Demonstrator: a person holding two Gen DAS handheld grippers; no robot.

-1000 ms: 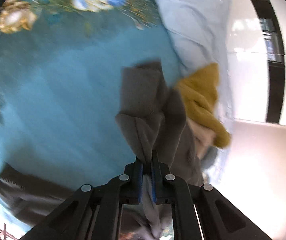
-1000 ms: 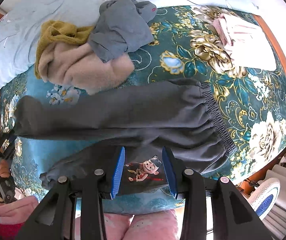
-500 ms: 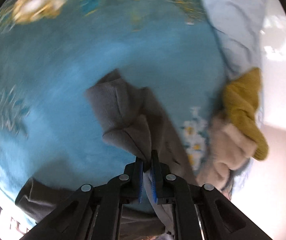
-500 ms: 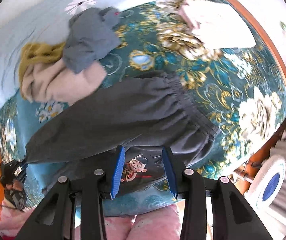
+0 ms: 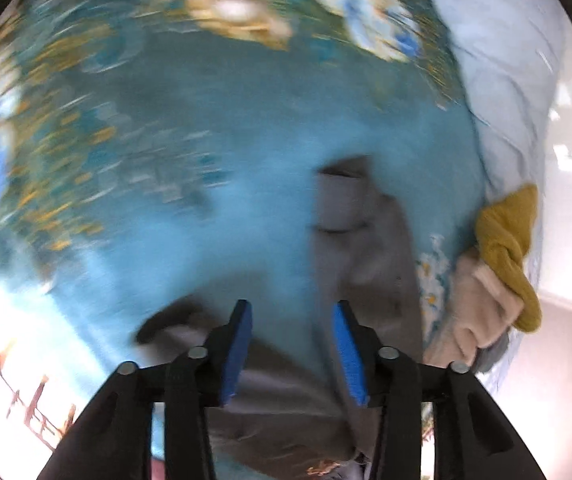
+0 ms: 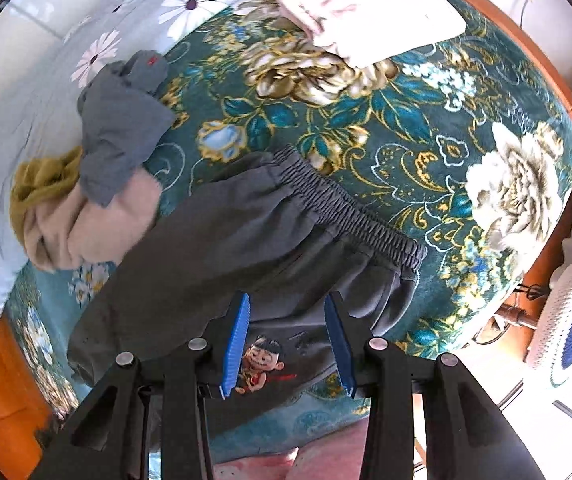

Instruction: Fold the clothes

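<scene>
Unfolded clothes pile (image 6: 98, 176) touches trousers (image 6: 246, 240); folded stack (image 6: 369, 16) well apart.

Blurred by motion throughout the left wrist view: floral bedspread (image 5: 134, 128) and grey trousers (image 5: 361, 248). Cut off below by gripper fingers (image 6: 238, 340): cartoon print (image 6: 264, 364) on those trousers.

The blanket (image 6: 425, 128) is dark teal with gold, white and pale blue flowers and leaves. The trousers (image 6: 246, 248) are dark grey, with a small cartoon figure (image 6: 260, 364) in red and brown. The sheet (image 6: 26, 100) is pale blue with white daisies. In the pile lie a grey-blue garment (image 6: 122, 132), a mustard yellow one (image 6: 42, 184) and a beige one (image 6: 86, 224). The folded cloth (image 6: 373, 12) is white and light pink. The gripper pads (image 6: 238, 344) are blue on black fingers.
</scene>
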